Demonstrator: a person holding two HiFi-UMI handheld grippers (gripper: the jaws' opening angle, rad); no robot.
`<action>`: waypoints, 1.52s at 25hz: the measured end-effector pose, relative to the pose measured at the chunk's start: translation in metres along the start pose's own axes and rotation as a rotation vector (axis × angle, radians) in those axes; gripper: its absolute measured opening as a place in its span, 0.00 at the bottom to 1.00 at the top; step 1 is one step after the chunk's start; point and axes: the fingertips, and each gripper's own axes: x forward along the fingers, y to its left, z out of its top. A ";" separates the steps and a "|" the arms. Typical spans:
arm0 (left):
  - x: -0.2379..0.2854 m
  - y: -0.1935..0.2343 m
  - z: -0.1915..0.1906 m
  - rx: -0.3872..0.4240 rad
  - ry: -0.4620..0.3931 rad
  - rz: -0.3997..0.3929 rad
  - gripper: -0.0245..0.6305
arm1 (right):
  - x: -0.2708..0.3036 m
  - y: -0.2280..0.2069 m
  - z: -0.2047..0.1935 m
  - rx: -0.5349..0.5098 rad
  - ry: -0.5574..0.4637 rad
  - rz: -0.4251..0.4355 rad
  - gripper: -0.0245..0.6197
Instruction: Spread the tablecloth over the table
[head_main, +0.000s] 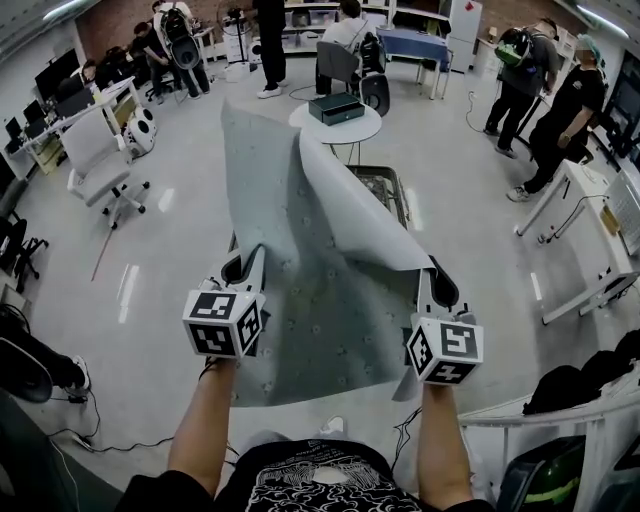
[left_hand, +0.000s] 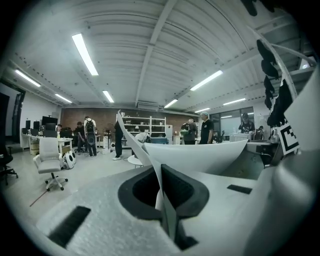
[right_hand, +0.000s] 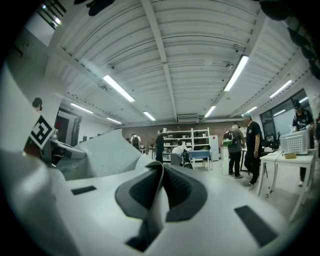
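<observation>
Black-and-white square markers are carried on the left cube (head_main: 222, 322) and the right cube (head_main: 445, 348); patterns are formed by them, not letters. A white print (head_main: 310, 487) is seen on the person's black shirt at 6 o'clock in the head view, but it is cut off by the frame edge and too small to be read. The tablecloth (head_main: 320, 250), grey with a faint dotted pattern, is held up in the air in front of the person. One near corner is pinched between the closed jaws of the left gripper (head_main: 250, 265) at 7 o'clock, the other between the closed jaws of the right gripper (head_main: 433, 278) at 5 o'clock. In each gripper view a thin fold of cloth is seen clamped between the dark pads. From the grippers the cloth is stretched away toward 12 o'clock, with its pale underside turned over at the far right. The table (head_main: 385, 190) is largely hidden behind the cloth; only a dark-edged part is shown at 1 o'clock. Beyond it, at 12 o'clock, a round table (head_main: 345, 128) bearing a dark box (head_main: 334, 107) is overlapped at its left edge by the cloth. Whether the cloth touches the table cannot be told.
</observation>
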 end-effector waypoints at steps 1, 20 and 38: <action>0.004 -0.001 0.001 -0.001 0.001 0.005 0.05 | 0.003 -0.004 0.000 0.001 0.001 0.003 0.05; 0.117 0.051 0.000 0.001 0.037 0.051 0.05 | 0.120 -0.032 -0.028 0.006 0.049 0.037 0.05; 0.234 0.151 -0.061 -0.049 0.173 -0.025 0.05 | 0.243 -0.027 -0.085 -0.066 0.187 -0.018 0.05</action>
